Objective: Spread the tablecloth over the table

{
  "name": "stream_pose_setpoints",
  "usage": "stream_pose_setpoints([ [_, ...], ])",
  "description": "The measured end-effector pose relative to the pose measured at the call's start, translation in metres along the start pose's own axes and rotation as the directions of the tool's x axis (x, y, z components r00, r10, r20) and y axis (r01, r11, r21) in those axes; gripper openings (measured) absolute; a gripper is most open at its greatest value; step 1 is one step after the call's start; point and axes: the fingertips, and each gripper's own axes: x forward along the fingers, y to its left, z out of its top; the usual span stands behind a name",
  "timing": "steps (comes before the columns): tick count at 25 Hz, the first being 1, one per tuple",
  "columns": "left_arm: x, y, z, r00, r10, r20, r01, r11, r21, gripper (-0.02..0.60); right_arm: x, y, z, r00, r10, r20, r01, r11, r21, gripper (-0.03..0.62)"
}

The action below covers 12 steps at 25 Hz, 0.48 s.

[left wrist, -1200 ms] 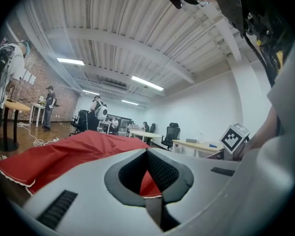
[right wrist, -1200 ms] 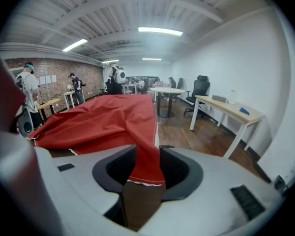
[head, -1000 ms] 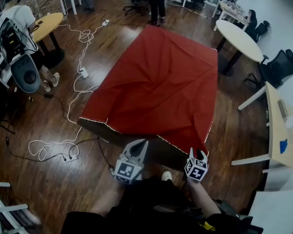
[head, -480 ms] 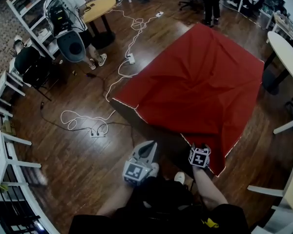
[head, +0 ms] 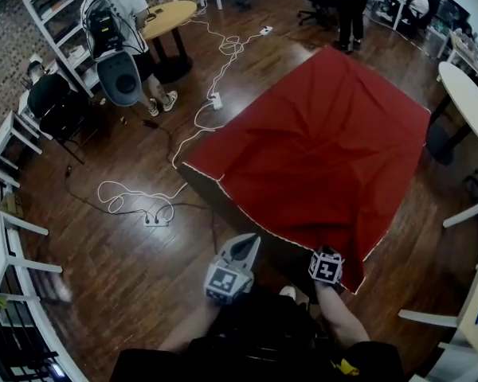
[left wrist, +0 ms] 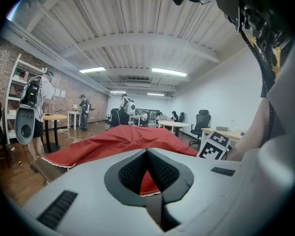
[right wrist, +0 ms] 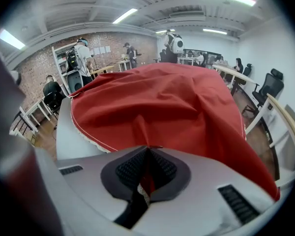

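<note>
A red tablecloth (head: 319, 157) with a white trim lies rumpled over the table (head: 223, 205), whose near left side shows bare. My right gripper (head: 327, 252) is at the cloth's near edge. In the right gripper view its jaws (right wrist: 146, 156) have just been closing and are shut on the trimmed hem of the tablecloth (right wrist: 162, 97). My left gripper (head: 247, 242) hangs short of the table's near side, shut and empty. In the left gripper view the tablecloth (left wrist: 120, 139) shows beyond the closed tips (left wrist: 147, 154).
White cables and a power strip (head: 135, 201) trail over the wooden floor left of the table. A person with a backpack rig (head: 111, 22) stands by a round table (head: 169, 13). White shelving (head: 16, 237) lines the left; white tables (head: 472, 102) stand at right.
My right gripper has sunk to the cloth's near edge and shut on the hem. The left gripper has shifted slightly. The head view has swung left.
</note>
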Motion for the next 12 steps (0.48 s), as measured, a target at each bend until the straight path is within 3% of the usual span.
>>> stream_pose_setpoints([
  [7,0.043,-0.032,0.000,0.984,-0.177,-0.006,0.177,0.984,0.024,0.000,-0.030,-0.002,-0.051,0.990,0.116,-0.075,-0.108,0.989,0.101,0.012],
  [12,0.060,-0.066,-0.002,0.958,-0.287,-0.023,0.287,0.957,0.031,0.000,-0.055,-0.015,-0.082,0.988,0.116,-0.102,-0.103,0.987,0.127,0.011],
])
